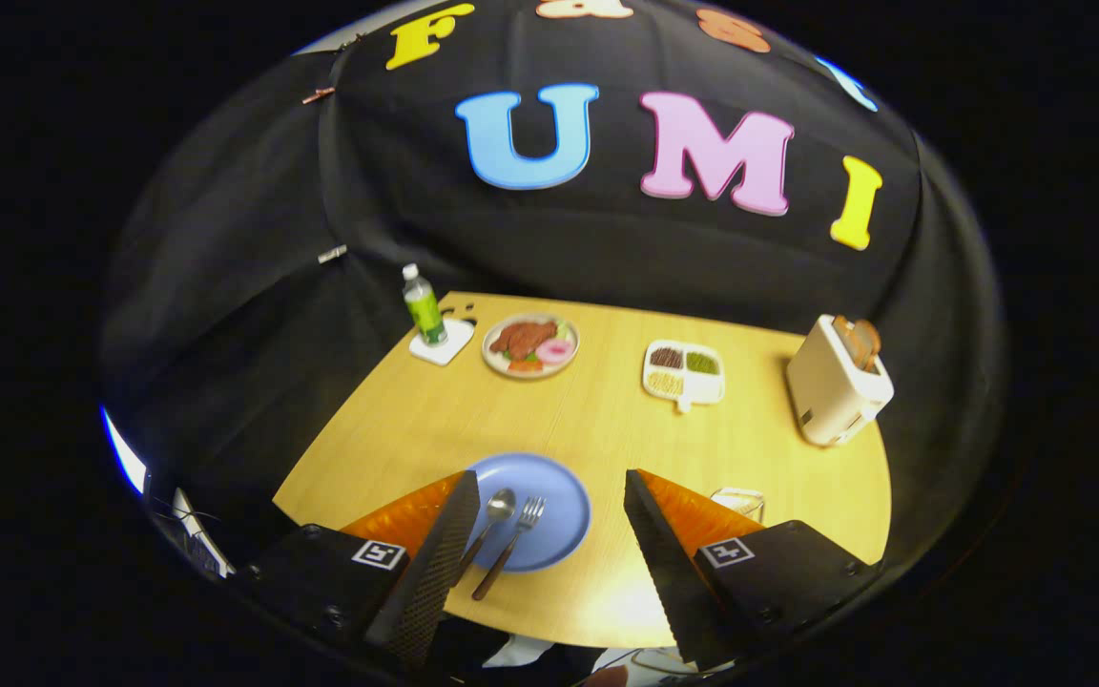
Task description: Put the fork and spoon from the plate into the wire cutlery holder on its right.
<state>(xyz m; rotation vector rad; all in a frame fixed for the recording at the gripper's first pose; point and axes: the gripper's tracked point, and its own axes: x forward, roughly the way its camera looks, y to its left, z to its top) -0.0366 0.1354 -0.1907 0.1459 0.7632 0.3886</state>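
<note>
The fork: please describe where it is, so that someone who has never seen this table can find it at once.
Start at the wooden table and find the blue plate at its near edge, between the open gripper fingers. Two utensils lie on it side by side. The fork is the right one, with tines, while the spoon beside it has a round bowl.

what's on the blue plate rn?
A spoon and a fork lie side by side on the blue plate, handles toward the open hand-held gripper. One finger covers the plate's edge and part of the spoon's handle.
</note>
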